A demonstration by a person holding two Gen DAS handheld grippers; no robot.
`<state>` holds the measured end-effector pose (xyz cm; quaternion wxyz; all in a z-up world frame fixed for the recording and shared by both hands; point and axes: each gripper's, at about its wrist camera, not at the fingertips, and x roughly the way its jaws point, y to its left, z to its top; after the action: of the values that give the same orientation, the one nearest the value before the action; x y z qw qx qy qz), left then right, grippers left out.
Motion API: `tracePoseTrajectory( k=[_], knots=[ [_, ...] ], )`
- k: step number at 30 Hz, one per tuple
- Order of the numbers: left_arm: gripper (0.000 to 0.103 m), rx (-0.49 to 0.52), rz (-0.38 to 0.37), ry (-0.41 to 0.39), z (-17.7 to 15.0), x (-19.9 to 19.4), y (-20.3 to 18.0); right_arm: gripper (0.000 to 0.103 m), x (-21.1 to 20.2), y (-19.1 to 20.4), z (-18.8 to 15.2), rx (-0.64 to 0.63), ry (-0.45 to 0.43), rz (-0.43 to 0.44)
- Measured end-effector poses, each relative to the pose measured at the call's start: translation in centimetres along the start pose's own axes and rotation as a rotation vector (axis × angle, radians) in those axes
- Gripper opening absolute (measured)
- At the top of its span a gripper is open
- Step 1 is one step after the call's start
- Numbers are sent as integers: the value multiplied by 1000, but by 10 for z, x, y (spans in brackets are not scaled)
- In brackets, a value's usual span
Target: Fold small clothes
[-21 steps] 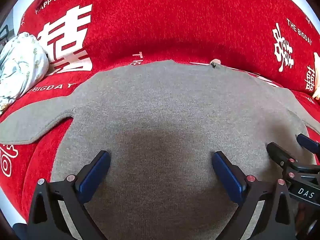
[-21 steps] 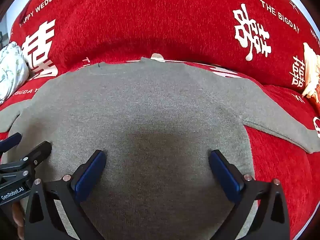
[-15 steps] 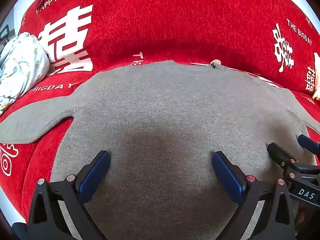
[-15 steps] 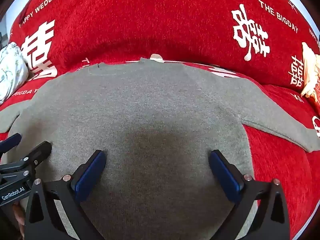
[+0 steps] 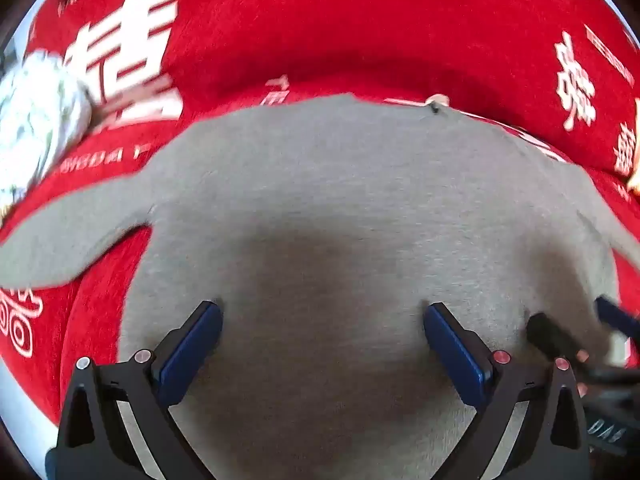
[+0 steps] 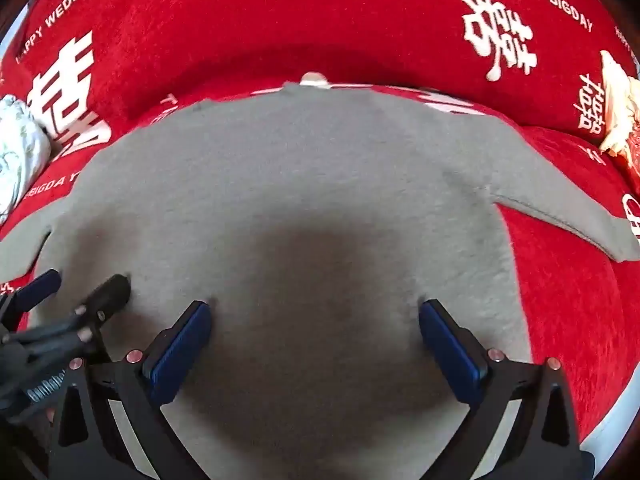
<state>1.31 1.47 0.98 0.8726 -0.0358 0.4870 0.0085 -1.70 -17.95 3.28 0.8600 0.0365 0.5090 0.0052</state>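
A small grey knit sweater [image 5: 340, 208] lies flat on a red cover, sleeves spread to both sides. In the left wrist view my left gripper [image 5: 322, 316] hangs open over the sweater's lower body, nothing between its blue pads. The right wrist view shows the same sweater [image 6: 312, 184] under my right gripper [image 6: 314, 314], also open and empty. Each gripper appears at the edge of the other's view: the right gripper [image 5: 576, 330] at lower right, the left gripper [image 6: 86, 286] at lower left. The sweater's bottom hem is hidden below both frames.
The red cover [image 6: 280, 20] with white lettering rises behind the sweater like a sofa back. A white patterned bundle of cloth [image 5: 36, 120] lies at far left. A cream and red item [image 6: 620, 112] sits at far right.
Both grippers have dropped closer to the sweater and shifted slightly; the left wrist view is blurred by motion. Jaws stay wide and the sweater has not moved.
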Motion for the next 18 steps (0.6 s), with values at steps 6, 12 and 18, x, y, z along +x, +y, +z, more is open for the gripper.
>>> tracePoseTrajectory(
  k=[6,12,18],
  knots=[
    [102,31,73,-50,-7,4,3,103,6,9,-9,-60,-86,-37],
    [103,15,82,-132,-18,1,4,103,4,5,-13,-89,-148,-5],
    [103,-3,78,-153,-20,-2,5,103,5,6,-18,-89,-168,-13]
  ],
)
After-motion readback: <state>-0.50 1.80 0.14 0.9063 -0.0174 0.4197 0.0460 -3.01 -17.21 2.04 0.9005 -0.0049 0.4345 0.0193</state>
